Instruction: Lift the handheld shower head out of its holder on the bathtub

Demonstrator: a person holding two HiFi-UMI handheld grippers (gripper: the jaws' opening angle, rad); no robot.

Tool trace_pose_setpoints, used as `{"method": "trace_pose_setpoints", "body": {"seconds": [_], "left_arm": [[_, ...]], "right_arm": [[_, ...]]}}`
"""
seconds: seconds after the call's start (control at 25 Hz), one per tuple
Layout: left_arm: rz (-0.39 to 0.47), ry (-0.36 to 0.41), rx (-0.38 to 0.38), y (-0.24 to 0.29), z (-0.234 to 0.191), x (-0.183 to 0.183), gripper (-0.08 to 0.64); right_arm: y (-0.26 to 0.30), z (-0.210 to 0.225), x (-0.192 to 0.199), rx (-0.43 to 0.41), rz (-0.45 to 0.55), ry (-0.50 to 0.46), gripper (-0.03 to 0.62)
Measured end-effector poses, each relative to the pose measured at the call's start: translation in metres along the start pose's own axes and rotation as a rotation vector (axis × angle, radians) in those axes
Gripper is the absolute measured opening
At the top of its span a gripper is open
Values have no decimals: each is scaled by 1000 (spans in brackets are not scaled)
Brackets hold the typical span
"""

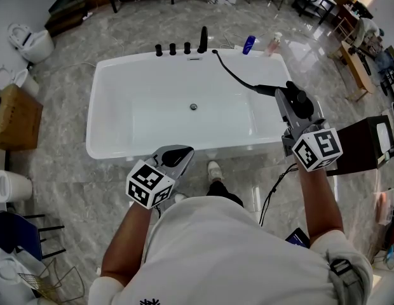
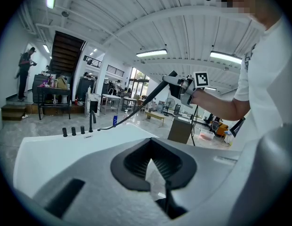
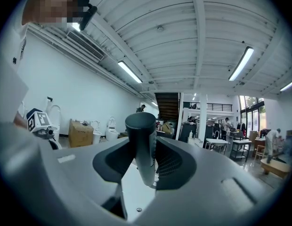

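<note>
The black handheld shower head [image 1: 299,100] is clear of the tub rim and held over the right end of the white bathtub [image 1: 121,65]. My right gripper [image 1: 292,107] is shut on its handle [image 3: 143,140], which stands upright between the pads. Its black hose [image 1: 232,75] runs back to the fittings [image 1: 202,40] on the far rim. The left gripper view shows the wand [image 2: 160,89] raised in the air. My left gripper [image 1: 176,154] hangs at the tub's near side, shut with nothing in it.
A blue bottle [image 1: 248,44] and a pink bottle [image 1: 272,43] stand on the tub's far right corner. Toilets [image 1: 32,40] and a cardboard box [image 1: 16,116] are at the left. A dark cabinet [image 1: 368,145] is close at the right, with cables on the floor.
</note>
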State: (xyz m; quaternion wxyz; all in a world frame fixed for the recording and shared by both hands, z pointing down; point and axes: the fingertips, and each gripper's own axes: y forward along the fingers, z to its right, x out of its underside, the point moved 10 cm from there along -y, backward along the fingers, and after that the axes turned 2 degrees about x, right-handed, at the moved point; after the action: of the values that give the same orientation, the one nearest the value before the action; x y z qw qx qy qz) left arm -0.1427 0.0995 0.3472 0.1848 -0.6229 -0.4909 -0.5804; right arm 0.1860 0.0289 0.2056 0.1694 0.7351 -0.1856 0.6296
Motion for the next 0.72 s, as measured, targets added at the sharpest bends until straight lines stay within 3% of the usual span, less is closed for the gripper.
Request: {"method": "trace_pose_setpoints", "body": {"seconds": [0.72], "left_arm": [[5, -5, -8, 1, 6, 7, 6]], "right_arm": [[-4, 2, 4, -6, -7, -13, 143]]}}
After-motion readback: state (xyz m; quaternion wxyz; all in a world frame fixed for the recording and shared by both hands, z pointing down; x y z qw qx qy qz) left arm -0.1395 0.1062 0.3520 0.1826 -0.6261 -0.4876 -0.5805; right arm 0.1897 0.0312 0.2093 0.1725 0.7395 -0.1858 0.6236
